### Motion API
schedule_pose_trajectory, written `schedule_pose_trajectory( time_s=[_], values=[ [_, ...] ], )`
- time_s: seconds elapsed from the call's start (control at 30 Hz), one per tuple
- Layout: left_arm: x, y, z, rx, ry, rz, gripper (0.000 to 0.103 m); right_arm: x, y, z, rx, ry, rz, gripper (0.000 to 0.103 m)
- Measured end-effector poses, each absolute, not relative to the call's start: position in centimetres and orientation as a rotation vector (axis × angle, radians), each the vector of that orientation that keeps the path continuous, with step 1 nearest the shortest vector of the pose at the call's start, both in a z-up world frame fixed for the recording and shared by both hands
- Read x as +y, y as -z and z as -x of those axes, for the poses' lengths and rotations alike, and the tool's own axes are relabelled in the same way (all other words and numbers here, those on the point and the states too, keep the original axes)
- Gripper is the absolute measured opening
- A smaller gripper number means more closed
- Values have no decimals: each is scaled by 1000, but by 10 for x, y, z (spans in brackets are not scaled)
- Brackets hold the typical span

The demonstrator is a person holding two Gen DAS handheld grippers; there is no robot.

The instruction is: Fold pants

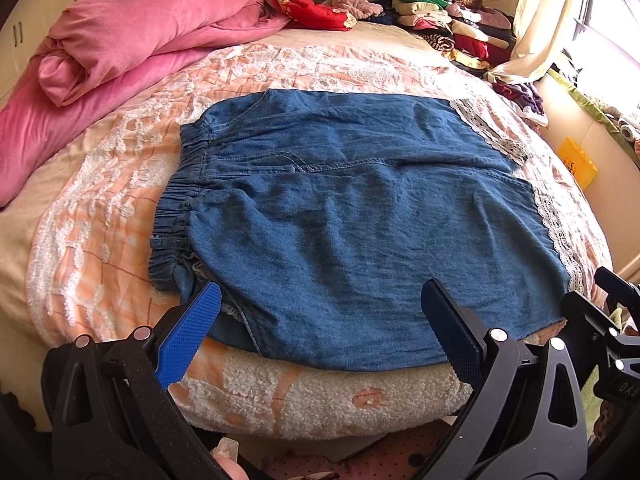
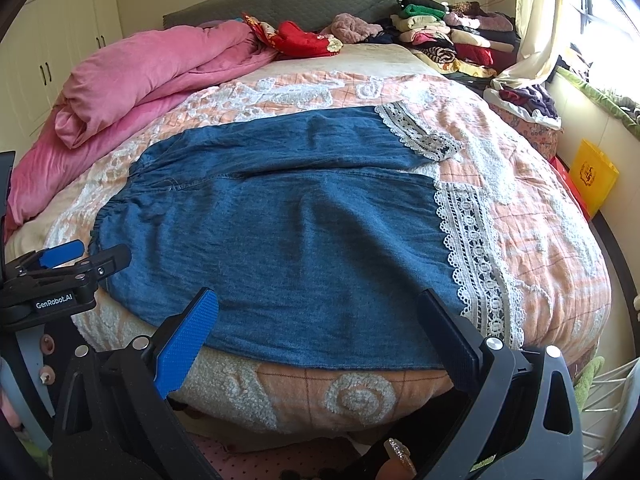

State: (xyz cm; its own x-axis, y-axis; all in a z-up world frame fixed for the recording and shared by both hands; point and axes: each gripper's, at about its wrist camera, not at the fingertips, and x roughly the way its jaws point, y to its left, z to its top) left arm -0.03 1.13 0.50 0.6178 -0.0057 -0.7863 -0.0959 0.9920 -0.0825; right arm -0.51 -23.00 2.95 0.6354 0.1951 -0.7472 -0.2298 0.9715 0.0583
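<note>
Blue denim pants (image 1: 340, 208) lie spread flat on a bed (image 1: 100, 208) covered by an orange and white quilt, with the gathered waistband (image 1: 176, 208) to the left and the lace-trimmed leg ends (image 2: 472, 256) to the right. One corner near the waistband is tucked under the cloth and hard to make out. The left gripper (image 1: 324, 324) hovers at the near edge of the pants, its blue-padded fingers spread wide and holding nothing. The right gripper (image 2: 320, 328) hovers likewise, jaws wide apart and empty. In the right wrist view the left tool's side reads "GenRobot.AI". A yellow bag (image 2: 592, 178) by the wall carries a print too small to read. A rolled pink blanket (image 1: 132, 40) and stacked clothes (image 1: 452, 28) sit far back; the view's edges cut off the floor below.
</note>
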Motion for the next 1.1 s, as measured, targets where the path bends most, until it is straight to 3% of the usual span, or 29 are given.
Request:
schedule_pose_trajectory(
  time_s=[0.77, 1.1],
  values=[
    [61, -3, -57, 930, -144, 140, 94, -187, -30, -93, 932, -341, 113, 99],
    [106, -2, -100, 940, -195, 190, 94, -138, -44, -155, 847, -416, 222, 99]
  ],
)
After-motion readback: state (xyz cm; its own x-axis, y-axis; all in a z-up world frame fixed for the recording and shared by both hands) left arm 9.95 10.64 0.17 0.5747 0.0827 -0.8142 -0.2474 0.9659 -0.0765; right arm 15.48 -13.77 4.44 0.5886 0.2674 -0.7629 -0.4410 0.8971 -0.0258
